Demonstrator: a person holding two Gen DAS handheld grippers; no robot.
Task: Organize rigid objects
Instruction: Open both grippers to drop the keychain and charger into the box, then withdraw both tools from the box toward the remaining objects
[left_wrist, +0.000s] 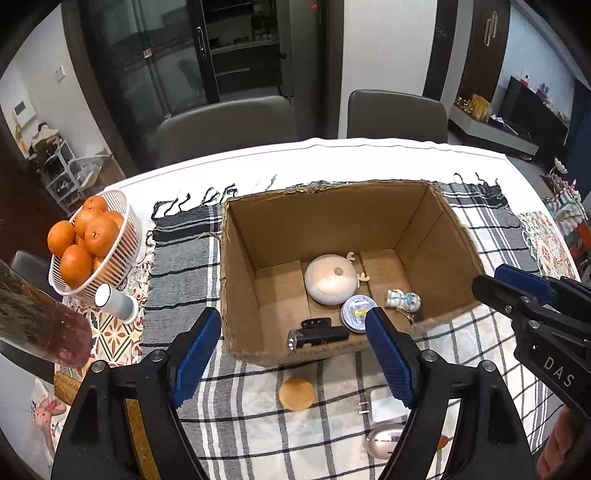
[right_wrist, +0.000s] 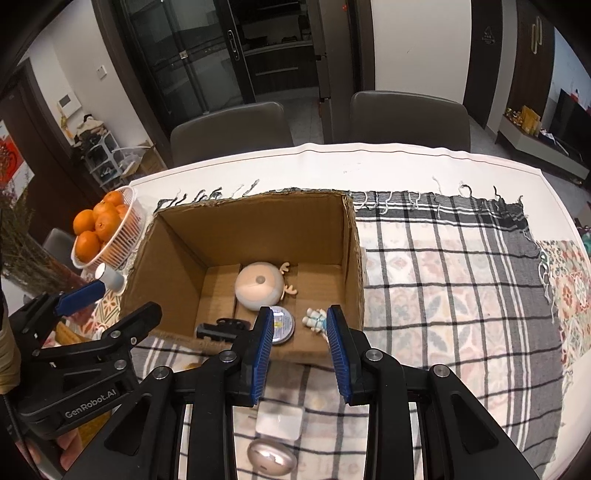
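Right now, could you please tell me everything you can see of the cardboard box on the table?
The cardboard box is plain brown corrugated card, open-topped, its top edges roughly cut and frayed. It stands upright on the checked cloth. Its floor shows flap seams. Inside lie a round white deer-antlered gadget, a round tin, a small white-and-blue figurine and a black torch. Nothing grips it.

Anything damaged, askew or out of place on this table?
The cardboard box is rough: its flaps look torn off, leaving frayed, ragged rims. A small white bottle lies tipped on its side beside the basket of oranges. Nothing looks spilled.
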